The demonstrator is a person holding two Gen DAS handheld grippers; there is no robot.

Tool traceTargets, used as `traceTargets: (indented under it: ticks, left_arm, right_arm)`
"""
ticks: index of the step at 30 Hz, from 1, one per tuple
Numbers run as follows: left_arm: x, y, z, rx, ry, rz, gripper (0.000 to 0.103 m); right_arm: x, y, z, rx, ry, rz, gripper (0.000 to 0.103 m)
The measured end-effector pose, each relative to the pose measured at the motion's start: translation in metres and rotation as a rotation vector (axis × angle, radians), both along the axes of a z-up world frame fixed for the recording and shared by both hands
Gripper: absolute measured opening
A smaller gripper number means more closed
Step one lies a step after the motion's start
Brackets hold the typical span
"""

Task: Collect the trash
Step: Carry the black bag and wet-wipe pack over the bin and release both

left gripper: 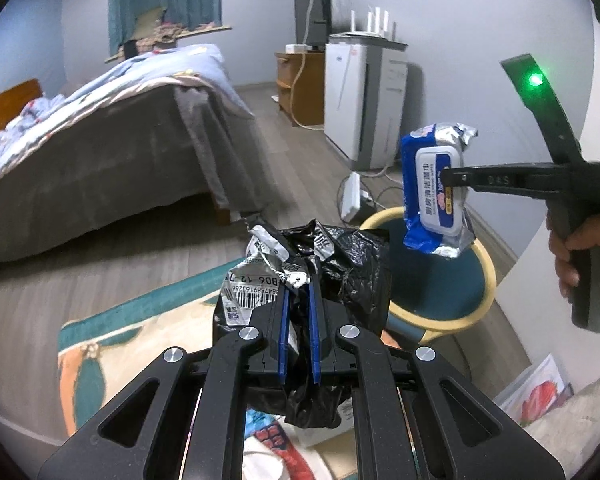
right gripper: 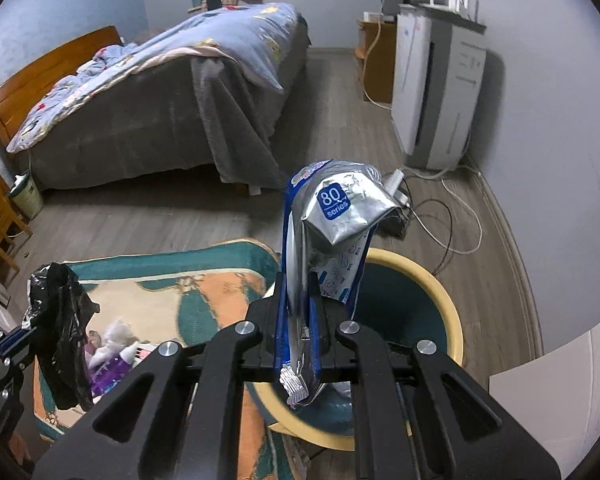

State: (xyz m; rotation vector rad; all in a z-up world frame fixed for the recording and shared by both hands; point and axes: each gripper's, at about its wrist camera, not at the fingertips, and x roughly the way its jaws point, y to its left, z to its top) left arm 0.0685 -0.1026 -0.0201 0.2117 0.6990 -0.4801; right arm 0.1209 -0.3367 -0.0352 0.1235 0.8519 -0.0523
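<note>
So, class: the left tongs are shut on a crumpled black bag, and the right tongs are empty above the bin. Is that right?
Not quite. The right tongs are shut on a blue wipes pack above the bin, as the right wrist view shows. The left tongs do grip the black bag.

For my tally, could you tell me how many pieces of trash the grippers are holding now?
2: a black bag in the left gripper, a wipes packet in the right gripper.

Left tool low at frame centre, pointing down and forward, jaws nearly together, pinched on crumpled material. Right tool likewise tilted down, jaws clamped. Bare hand at right edge of left view, wrapped round the right tool's handle.
</note>
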Motion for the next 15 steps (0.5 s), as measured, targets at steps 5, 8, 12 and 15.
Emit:
traceTargets:
  ticks: [5,8,12,15]
  left_arm:
    - [0.006,-0.017,-0.004,0.004,0.010,-0.030,0.010]
    - [0.007,-0.030,-0.006,0.021,0.001,-0.056,0.010]
    - [0.008,-0.043,-0.010,0.015,0.012,-0.078,0.010]
    - [0.010,-0.055,-0.012,0.018,0.008,-0.098,0.010]
  right_arm:
    - [0.005,-0.013,-0.010,-0.004,0.029,-0.021,0.009]
    - [0.007,-0.022,-0.014,0.001,0.041,-0.039,0.009]
    - [0.007,-0.038,-0.020,0.000,0.055,-0.076,0.009]
    - [0.007,-0.048,-0.025,-0.017,0.069,-0.105,0.009]
